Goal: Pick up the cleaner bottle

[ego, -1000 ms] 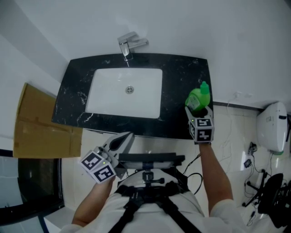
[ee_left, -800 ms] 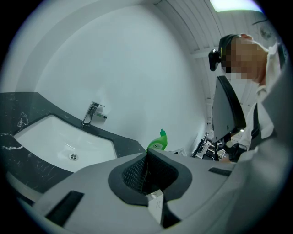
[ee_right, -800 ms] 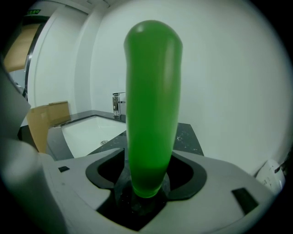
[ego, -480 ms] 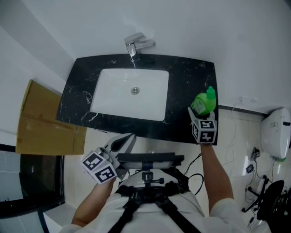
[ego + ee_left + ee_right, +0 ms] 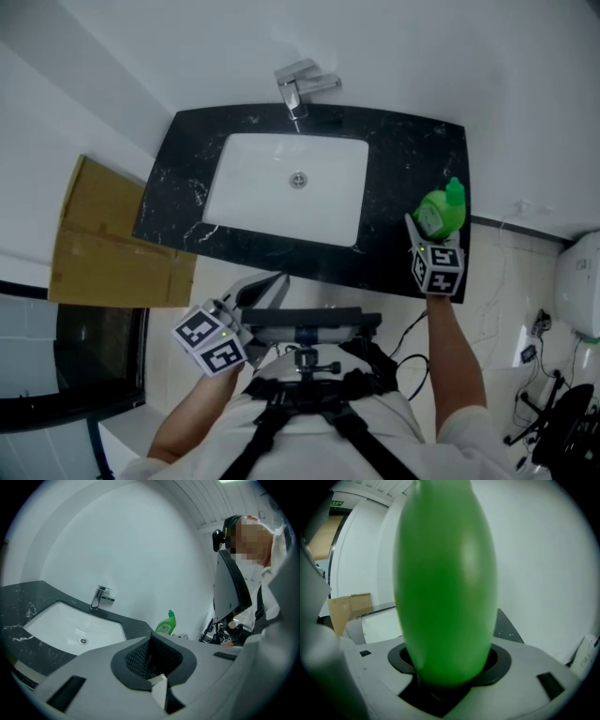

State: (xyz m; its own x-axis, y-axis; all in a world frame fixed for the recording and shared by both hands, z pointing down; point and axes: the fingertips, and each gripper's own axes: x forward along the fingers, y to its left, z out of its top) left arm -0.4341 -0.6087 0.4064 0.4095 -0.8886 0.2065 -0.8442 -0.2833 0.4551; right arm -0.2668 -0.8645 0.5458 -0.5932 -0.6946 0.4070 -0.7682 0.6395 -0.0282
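Note:
The green cleaner bottle [image 5: 439, 214] with its green cap stands at the right end of the black counter [image 5: 403, 150]. My right gripper [image 5: 427, 232] reaches in from the counter's front edge and is shut on the bottle. In the right gripper view the bottle [image 5: 445, 588] fills the picture, with the right gripper [image 5: 450, 679] clamped low on its body. My left gripper [image 5: 265, 287] is shut on nothing, in front of the counter near the person's body. In the left gripper view the bottle [image 5: 166, 626] shows small beyond the left gripper [image 5: 157, 670].
A white sink [image 5: 221, 208] is set in the counter, with a chrome faucet [image 5: 302, 86] behind it. Flat cardboard [image 5: 103, 234] leans at the left. A white fixture [image 5: 583, 286] and cables are at the right. A camera rig [image 5: 305, 328] hangs at the person's chest.
The head view has drifted, so the counter now sits further right and lower in the picture. The right gripper stays shut on the bottle at the same place; the left gripper has barely moved.

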